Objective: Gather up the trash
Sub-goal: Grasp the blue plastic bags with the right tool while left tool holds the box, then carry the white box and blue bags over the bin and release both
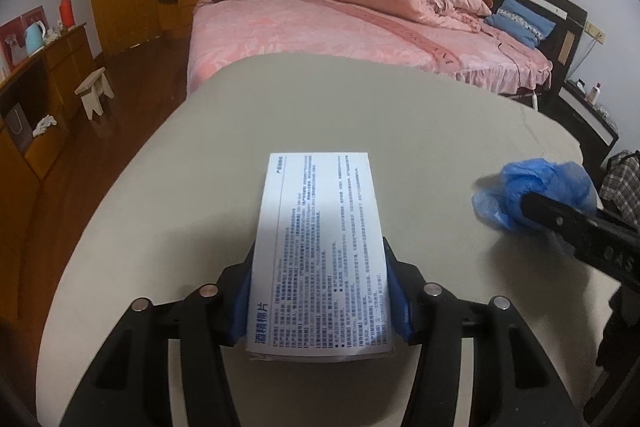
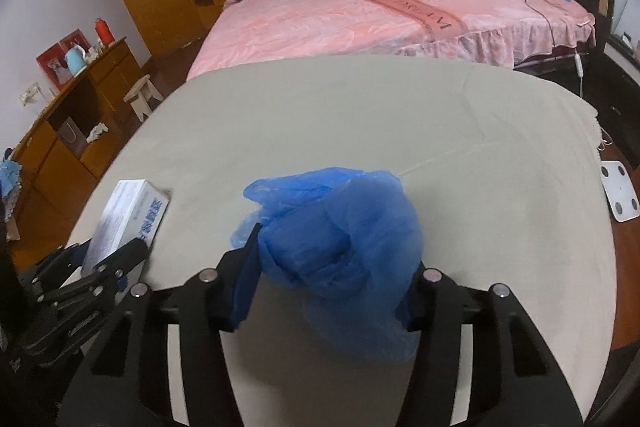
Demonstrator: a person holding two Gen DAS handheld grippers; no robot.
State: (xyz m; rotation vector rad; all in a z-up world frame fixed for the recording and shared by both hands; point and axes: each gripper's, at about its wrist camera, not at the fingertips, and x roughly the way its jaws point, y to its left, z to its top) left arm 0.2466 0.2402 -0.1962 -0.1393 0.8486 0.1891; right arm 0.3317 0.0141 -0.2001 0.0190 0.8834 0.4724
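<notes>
My left gripper is shut on a white box printed with blue text and holds it just over the beige table. My right gripper is shut on a crumpled blue plastic bag, also over the table. In the left wrist view the bag and the right gripper's black finger show at the right. In the right wrist view the box and the left gripper show at the left.
A pink bed with a rolled quilt stands past the table's far edge. A wooden cabinet and a small stool stand at the left. A white scale lies on the floor at the right.
</notes>
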